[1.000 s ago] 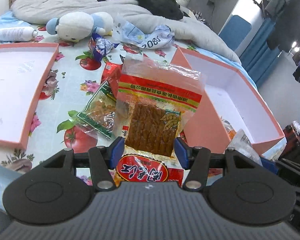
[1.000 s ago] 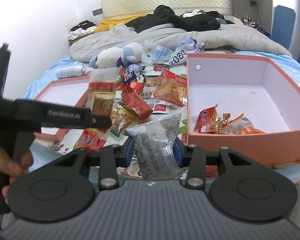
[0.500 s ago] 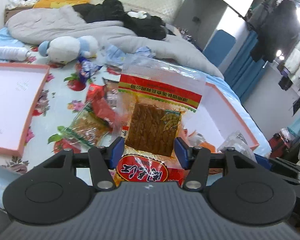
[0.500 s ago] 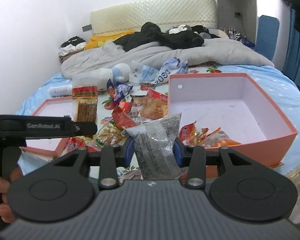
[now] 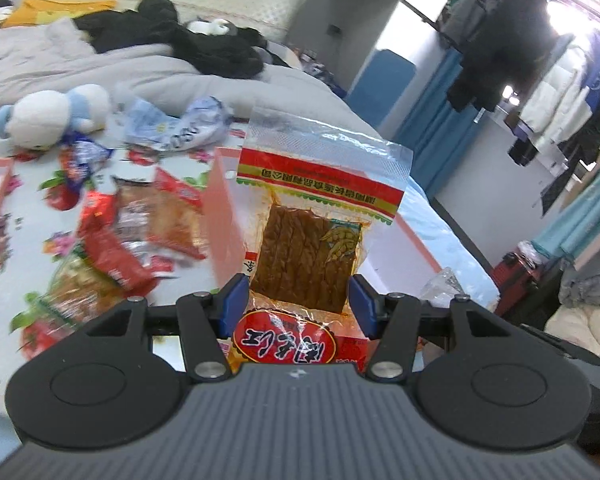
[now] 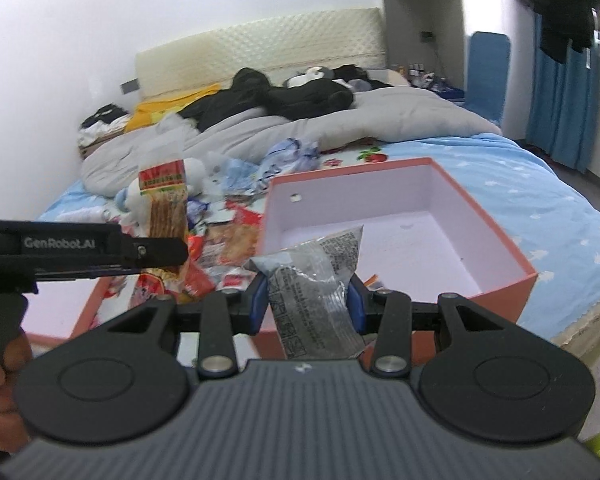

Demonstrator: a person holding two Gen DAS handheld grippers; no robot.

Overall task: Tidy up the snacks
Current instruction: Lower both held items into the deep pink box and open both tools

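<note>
Salmon-pink cardboard marks where you are heading: the open box [image 6: 500,248] lies on the bed just ahead, and from here its floor looks almost bare, with only a scrap of orange wrapper showing behind your right gripper [image 6: 308,300]. That gripper is pinching a grey foil snack bag [image 6: 316,280] by its sides, held up in front of the box's near wall. Your left gripper [image 5: 298,300] is clamped on a clear packet of brown spicy strips [image 5: 312,248], its red label upside down, raised beside the box. By my reckoning you are early to midway: two packs are in the air, not yet dropped, and a heap of red and orange snack packets [image 5: 140,232] waits on the flowered sheet [image 5: 16,216] left of the box.
</note>
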